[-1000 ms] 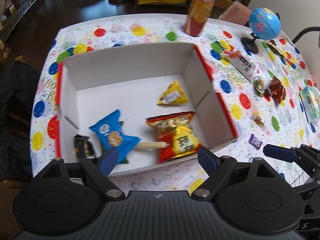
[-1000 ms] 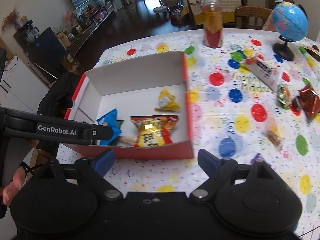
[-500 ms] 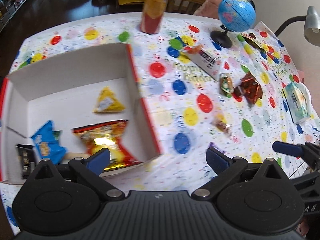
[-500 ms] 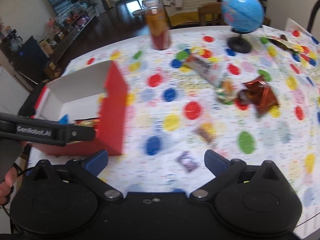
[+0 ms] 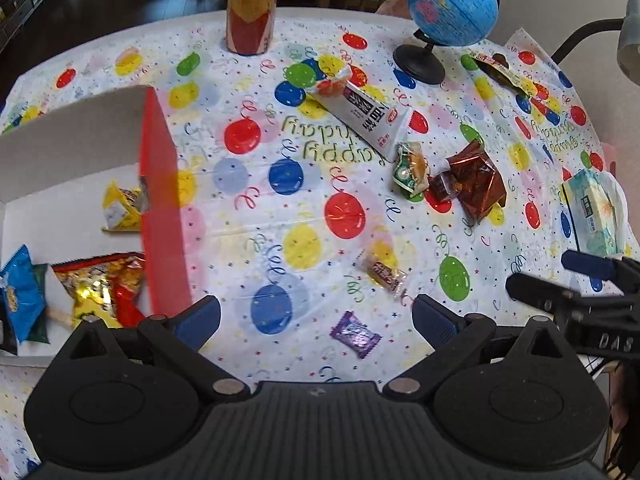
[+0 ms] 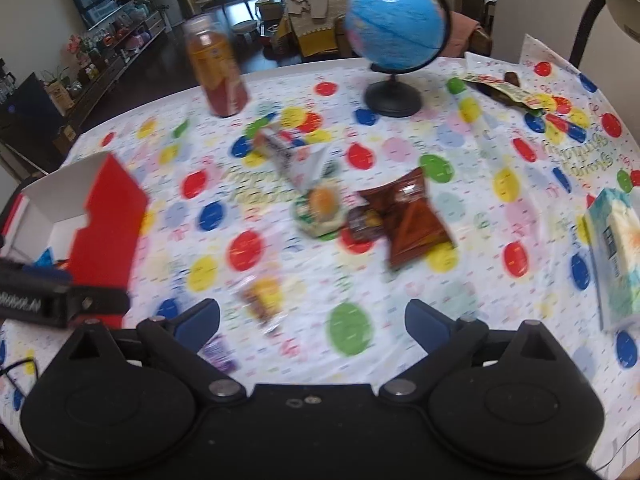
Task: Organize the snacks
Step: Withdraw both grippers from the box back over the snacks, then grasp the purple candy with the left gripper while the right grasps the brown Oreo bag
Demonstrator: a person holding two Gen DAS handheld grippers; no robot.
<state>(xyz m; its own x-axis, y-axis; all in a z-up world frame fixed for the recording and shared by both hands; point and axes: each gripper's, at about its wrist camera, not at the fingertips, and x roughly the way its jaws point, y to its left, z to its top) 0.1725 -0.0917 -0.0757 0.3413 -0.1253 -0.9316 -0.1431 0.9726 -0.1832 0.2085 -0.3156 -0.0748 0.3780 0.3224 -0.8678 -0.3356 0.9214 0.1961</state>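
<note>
Table under a balloon-print cloth (image 5: 248, 184). Left gripper (image 5: 316, 314): jaws spread wide, having just been opening, nothing between them, above a purple candy (image 5: 355, 334) near the table's near edge. Right gripper (image 6: 312, 320): jaws wide apart, lately opening then easing in slightly, empty, view blurred. Red-and-white box (image 5: 160, 216) toward the left edge, containing a yellow packet (image 5: 120, 210), a red-and-gold bag (image 5: 100, 288) and a blue bag (image 5: 18, 288). Loose at mid-table: a white bar wrapper (image 5: 370, 114), a green-wrapped cake (image 5: 410, 170), a brown foil bag (image 5: 478, 184), a small clear-wrapped sweet (image 5: 382, 274). Far edge: a juice bottle (image 5: 251, 8) and a globe (image 5: 452, 0). Right edge: a tissue pack (image 5: 596, 212).
</note>
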